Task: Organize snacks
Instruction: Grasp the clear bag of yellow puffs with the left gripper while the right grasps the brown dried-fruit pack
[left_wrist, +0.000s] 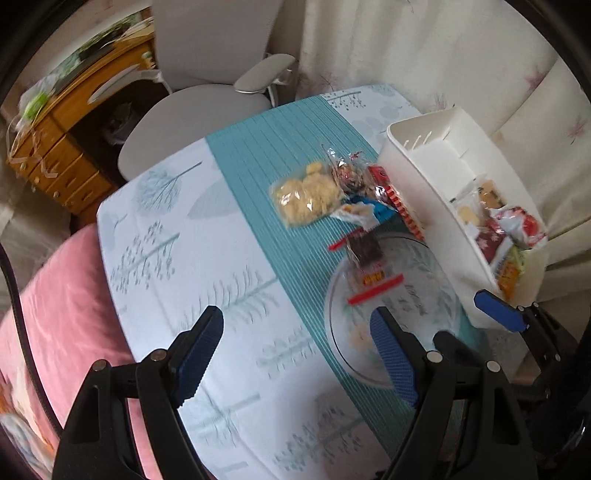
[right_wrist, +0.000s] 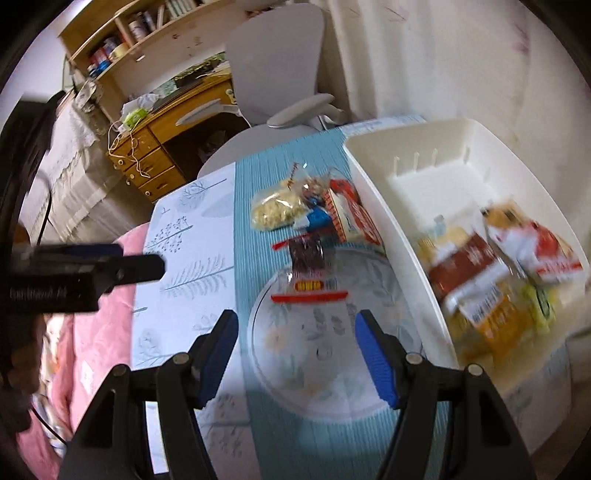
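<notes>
The left tool hangs open and empty over the counter. Past it, 1 bag of pale biscuits heads the loose snack pile, and a red-edged clear packet overlaps the glass plate. The right tool, also open and empty, hovers over that plate. The white organizer bin holds several packets. A hasty grab could nip the slippery wrapper, drag the plate, or knock the bin.

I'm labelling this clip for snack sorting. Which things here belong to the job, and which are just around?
Job:
white bin, partly filled
cracker bag
dark snack packet with red ends
glass plate
red-and-white packet

Just around:
office chair
wooden desk
pink bedding
</notes>
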